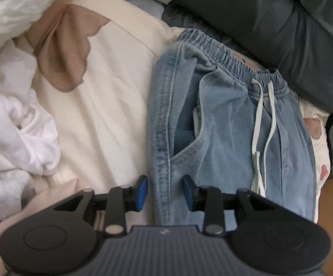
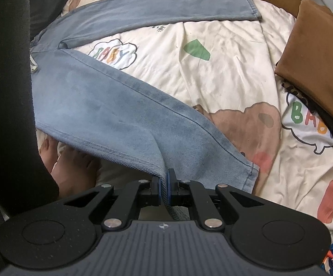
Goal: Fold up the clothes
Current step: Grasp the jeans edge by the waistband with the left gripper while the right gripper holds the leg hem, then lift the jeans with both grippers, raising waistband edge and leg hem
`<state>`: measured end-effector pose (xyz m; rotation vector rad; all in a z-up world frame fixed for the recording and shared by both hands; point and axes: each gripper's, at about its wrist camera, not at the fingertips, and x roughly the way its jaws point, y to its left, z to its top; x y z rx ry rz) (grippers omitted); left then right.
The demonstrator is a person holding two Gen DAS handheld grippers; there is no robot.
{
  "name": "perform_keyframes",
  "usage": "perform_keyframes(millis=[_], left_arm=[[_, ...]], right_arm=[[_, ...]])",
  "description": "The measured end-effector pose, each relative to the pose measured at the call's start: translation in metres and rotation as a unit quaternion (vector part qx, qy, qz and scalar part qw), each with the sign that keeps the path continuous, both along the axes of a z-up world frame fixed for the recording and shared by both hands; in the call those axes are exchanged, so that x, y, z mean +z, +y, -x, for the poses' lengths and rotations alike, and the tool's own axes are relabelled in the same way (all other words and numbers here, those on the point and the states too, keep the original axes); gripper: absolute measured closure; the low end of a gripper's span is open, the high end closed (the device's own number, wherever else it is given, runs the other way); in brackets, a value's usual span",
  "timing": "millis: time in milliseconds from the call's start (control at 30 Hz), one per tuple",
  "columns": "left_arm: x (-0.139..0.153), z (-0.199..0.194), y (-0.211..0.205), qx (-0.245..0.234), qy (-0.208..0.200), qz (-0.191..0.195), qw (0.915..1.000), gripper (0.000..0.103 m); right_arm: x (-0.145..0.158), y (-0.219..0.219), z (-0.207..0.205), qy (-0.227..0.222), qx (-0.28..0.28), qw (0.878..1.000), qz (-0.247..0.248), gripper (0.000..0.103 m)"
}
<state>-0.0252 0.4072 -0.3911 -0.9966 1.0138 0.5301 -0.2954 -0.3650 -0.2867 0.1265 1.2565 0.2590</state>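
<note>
Two legs of jeans (image 2: 102,105) sprawl across a cartoon-printed quilt (image 2: 212,73).

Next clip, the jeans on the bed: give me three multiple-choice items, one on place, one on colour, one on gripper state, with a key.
1. Where does the brown folded cloth lie in the right wrist view?
A. on the jeans
B. at the right edge of the blanket
C. in the left hand-held gripper

2. What colour is the drawstring at the waistband?
A. white
B. red
C. black

3. How is the right hand-held gripper?
A. open above the blanket
B. shut on nothing
C. shut on the jeans

Key: 1 B, it sits on the printed blanket, apart from the jeans. 2 A, pale cords hang down the denim. 3 C, the leg's edge is pinched between its pads, while the left hand-held gripper is open astride the side seam.
</note>
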Motion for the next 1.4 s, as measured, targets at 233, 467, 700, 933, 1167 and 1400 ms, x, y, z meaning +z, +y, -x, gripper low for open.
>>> perform_keyframes(millis=[233,467,700,933,1167,1400], left_arm=[[-0.003,0.007,0.002,-0.008,-0.028,0.0,0.9996,0.082],[0.005,0.02,0.01,-0.007,-0.067,0.015,0.9976,0.089],[-0.008,0.019,0.012,-0.005,-0.08,0.035,0.9961,0.088],[-0.017,0.016,0.02,0.001,-0.073,0.043,0.9964,0.073],[-0.022,0.007,0.026,0.007,-0.084,0.058,0.9947,0.08],[0.008,-0.002,0.02,-0.059,-0.077,0.007,0.9953,0.088]], right_arm=[[0.001,0.004,-0.001,0.004,0.004,1.0,0.009,0.101],[0.005,0.004,-0.005,0.004,0.002,1.0,0.019,0.101],[0.005,0.006,-0.005,0.011,0.008,1.0,0.028,0.101],[0.006,0.008,-0.008,0.016,0.013,0.999,0.037,0.101],[0.006,0.008,-0.011,0.022,0.015,0.999,0.043,0.101],[0.012,0.002,-0.014,0.013,-0.001,0.999,0.04,0.101]])
